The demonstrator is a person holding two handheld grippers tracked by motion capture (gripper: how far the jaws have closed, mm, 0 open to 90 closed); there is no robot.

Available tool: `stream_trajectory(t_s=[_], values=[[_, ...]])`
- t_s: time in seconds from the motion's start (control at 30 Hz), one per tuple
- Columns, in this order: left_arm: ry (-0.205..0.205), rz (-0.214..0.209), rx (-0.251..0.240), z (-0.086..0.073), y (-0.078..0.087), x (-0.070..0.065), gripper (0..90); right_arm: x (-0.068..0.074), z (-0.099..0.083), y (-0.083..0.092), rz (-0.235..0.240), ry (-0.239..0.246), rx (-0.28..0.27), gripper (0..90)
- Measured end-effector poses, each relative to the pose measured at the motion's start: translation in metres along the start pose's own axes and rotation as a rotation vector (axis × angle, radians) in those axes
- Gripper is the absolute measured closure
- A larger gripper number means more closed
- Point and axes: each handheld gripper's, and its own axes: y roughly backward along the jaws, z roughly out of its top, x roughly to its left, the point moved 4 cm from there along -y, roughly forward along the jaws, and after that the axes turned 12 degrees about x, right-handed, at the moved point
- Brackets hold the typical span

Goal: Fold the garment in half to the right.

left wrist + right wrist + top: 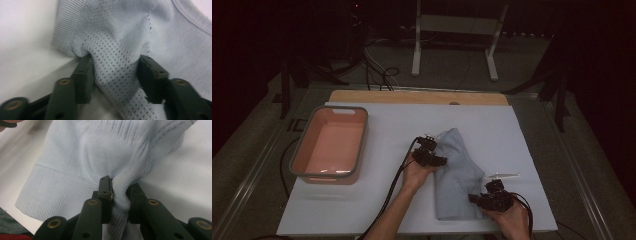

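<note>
A light blue knitted garment (457, 175) lies folded lengthwise on the white table top (492, 120), right of centre. My left gripper (432, 150) sits at its upper left edge. In the left gripper view the jaws (115, 72) pinch a raised fold of the mesh fabric (120, 32) beside a ribbed band, and both pads touch the cloth. My right gripper (482, 199) is at the garment's lower right corner. In the right gripper view it (120, 192) is shut tight on a bunched fold of the garment (87, 152) just above the ribbed hem.
A pink tub with a grey rim (362, 140) stands on the left part of the table. A wooden strip (417, 96) runs along the far edge. Behind it, on the floor, are a metal stand (452, 25) and cables.
</note>
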Motion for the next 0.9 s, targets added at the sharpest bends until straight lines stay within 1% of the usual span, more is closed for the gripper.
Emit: stream_trajectory(t_s=[0.03,0.07,0.13,0.23,0.27,0.3,0.37,0.57,0.77,0.9], values=[[0.003,-0.012,0.001,0.000,-0.001,-0.001,59.8,0.000,0.000,0.000,-0.001,-0.001,0.000,76.9],[0.008,-0.015,-0.003,0.000,-0.002,-0.002,63.9,0.001,0.000,0.000,0.000,-0.002,0.000,76.9],[0.002,-0.022,0.003,0.000,-0.003,-0.004,70.7,0.001,0.000,0.000,-0.001,-0.002,-0.001,76.9],[0.007,-0.036,-0.010,0.001,-0.002,-0.005,79.5,0.001,0.001,0.000,0.001,-0.003,-0.001,76.9],[0.009,-0.035,-0.013,0.001,-0.001,-0.004,81.2,0.001,0.001,0.000,0.001,-0.003,-0.001,76.9],[0.003,-0.033,-0.012,0.001,0.000,-0.004,82.4,0.001,0.001,0.000,0.001,-0.004,-0.002,76.9],[-0.012,-0.024,-0.009,0.001,0.001,-0.005,83.7,0.001,0.001,-0.001,0.001,-0.004,-0.003,77.0],[-0.029,-0.012,-0.012,0.002,0.004,-0.006,84.6,0.003,0.002,-0.001,0.002,-0.005,-0.006,77.1],[-0.035,0.000,-0.017,0.002,0.009,-0.004,84.7,0.006,0.004,-0.003,0.004,0.002,-0.011,77.3],[-0.031,0.002,-0.022,0.003,0.011,-0.002,84.7,0.007,0.005,-0.004,0.009,0.005,-0.013,77.3]])
